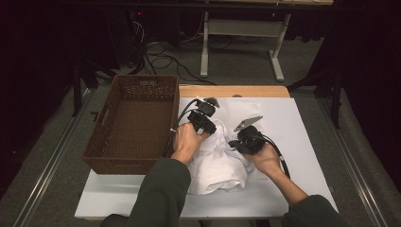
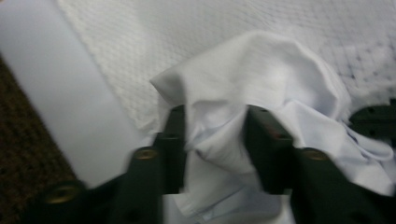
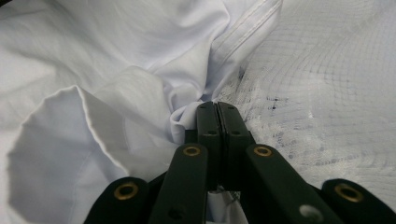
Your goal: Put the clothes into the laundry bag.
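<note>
A crumpled white garment [image 1: 220, 168] lies on the white tabletop [image 1: 302, 142], partly over a white mesh fabric [image 1: 236, 108]. My left gripper [image 1: 209, 128] points down into the garment's upper left part. A raised bunch of the white garment [image 2: 261, 70] fills the gap between the jaws of the left gripper [image 2: 212, 116], which press on it from both sides, with the mesh fabric [image 2: 233, 23] beyond. My right gripper [image 1: 232, 144] sits at the garment's right side. The jaws of the right gripper [image 3: 217, 105] are closed together on a fold of the garment [image 3: 182, 116], next to the mesh fabric [image 3: 327, 93].
A brown wicker basket [image 1: 101, 156] stands at the table's left, close to my left forearm, with nothing in it. The table's wooden far edge [image 1: 231, 90] shows behind the fabrics. Cables and a table frame [image 1: 241, 28] are on the floor beyond.
</note>
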